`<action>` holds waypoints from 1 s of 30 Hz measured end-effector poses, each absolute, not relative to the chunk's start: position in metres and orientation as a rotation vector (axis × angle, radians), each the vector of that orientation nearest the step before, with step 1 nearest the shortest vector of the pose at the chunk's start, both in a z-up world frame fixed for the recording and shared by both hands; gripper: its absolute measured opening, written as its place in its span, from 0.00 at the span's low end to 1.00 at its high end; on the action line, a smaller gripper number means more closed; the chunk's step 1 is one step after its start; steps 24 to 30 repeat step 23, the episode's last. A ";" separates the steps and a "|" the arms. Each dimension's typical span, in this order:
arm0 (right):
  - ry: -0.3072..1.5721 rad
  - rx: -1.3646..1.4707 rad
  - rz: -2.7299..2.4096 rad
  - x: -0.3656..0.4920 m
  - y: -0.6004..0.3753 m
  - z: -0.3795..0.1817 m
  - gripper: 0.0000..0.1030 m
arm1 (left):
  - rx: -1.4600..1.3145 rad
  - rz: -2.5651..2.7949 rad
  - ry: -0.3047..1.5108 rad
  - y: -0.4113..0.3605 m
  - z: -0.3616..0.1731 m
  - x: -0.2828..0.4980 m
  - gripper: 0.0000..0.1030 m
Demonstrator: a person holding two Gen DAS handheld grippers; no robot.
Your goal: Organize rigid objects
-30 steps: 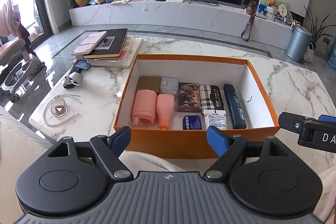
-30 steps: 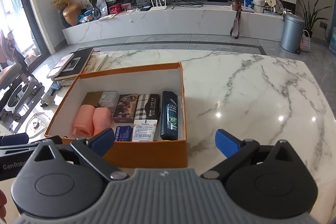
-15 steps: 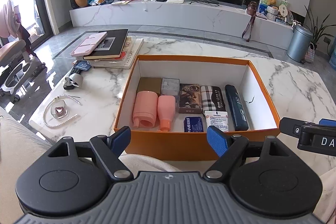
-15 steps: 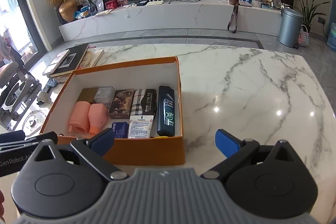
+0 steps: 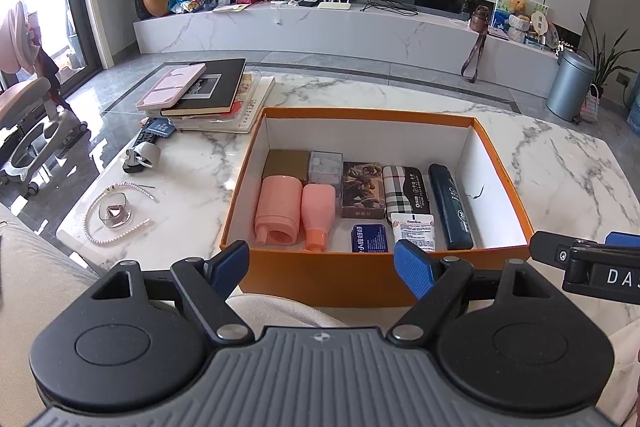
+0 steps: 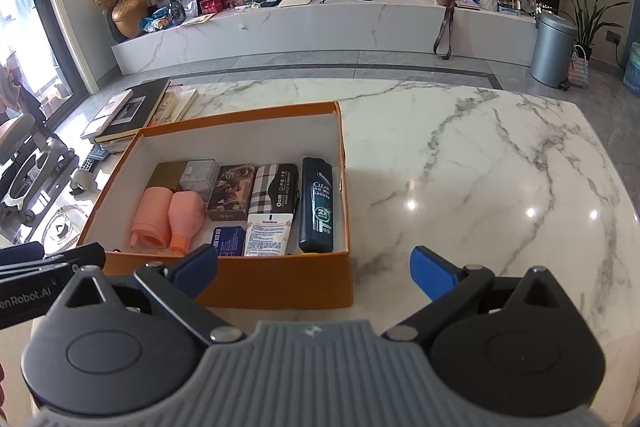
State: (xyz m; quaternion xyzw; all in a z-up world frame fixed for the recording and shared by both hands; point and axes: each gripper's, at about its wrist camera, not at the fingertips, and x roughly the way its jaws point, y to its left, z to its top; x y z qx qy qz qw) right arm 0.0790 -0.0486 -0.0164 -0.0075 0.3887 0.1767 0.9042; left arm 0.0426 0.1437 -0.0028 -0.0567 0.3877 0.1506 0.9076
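Note:
An orange box [image 5: 504, 171] with white inside walls stands on the marble table [image 5: 192, 187]. In it lie a pink cup [image 5: 278, 213], a pink bottle [image 5: 318, 215], a picture card box [image 5: 362, 191], a plaid case [image 5: 404, 189], a dark shampoo bottle [image 5: 450, 205], a white Vaseline tube [image 5: 414, 229] and a blue tin [image 5: 370, 239]. My left gripper [image 5: 322, 267] is open and empty, in front of the box's near wall. My right gripper [image 6: 314, 273] is open and empty, at the box's [image 6: 240, 115] near right corner. The shampoo bottle [image 6: 317, 205] shows there too.
A stack of books [image 5: 208, 95] lies at the table's far left, with a remote [image 5: 154, 129], a grey clip [image 5: 140, 159] and a pearl necklace around a small glass [image 5: 114, 215] nearer. The right half of the table [image 6: 500, 179] is bare marble. A sofa edge lies at the near left.
Both grippers have drawn back and up a little from the box, so more of the table shows. Nothing in the box has moved.

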 end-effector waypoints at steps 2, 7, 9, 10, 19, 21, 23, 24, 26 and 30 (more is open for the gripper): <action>0.804 -0.017 0.365 0.079 -0.048 -0.016 0.98 | -0.119 0.311 0.798 0.144 -0.002 0.042 0.93; 0.810 -0.021 0.369 0.078 -0.047 -0.017 0.98 | -0.107 0.317 0.788 0.144 0.001 0.041 0.93; 0.813 -0.021 0.368 0.078 -0.048 -0.018 0.98 | -0.103 0.320 0.787 0.144 0.001 0.041 0.93; 0.815 -0.021 0.367 0.078 -0.048 -0.018 0.98 | -0.100 0.324 0.787 0.144 0.001 0.041 0.93; 0.821 -0.020 0.366 0.078 -0.048 -0.019 0.98 | -0.102 0.323 0.784 0.146 0.001 0.040 0.93; 0.821 -0.018 0.366 0.078 -0.048 -0.019 0.98 | -0.105 0.321 0.781 0.145 0.002 0.040 0.93; 0.820 -0.016 0.364 0.077 -0.049 -0.018 0.98 | -0.105 0.320 0.779 0.145 0.002 0.039 0.93; 0.820 -0.016 0.364 0.077 -0.049 -0.018 0.98 | -0.105 0.320 0.779 0.145 0.002 0.039 0.93; 0.820 -0.016 0.364 0.077 -0.049 -0.018 0.98 | -0.105 0.320 0.779 0.145 0.002 0.039 0.93; 0.820 -0.016 0.364 0.077 -0.049 -0.018 0.98 | -0.105 0.320 0.779 0.145 0.002 0.039 0.93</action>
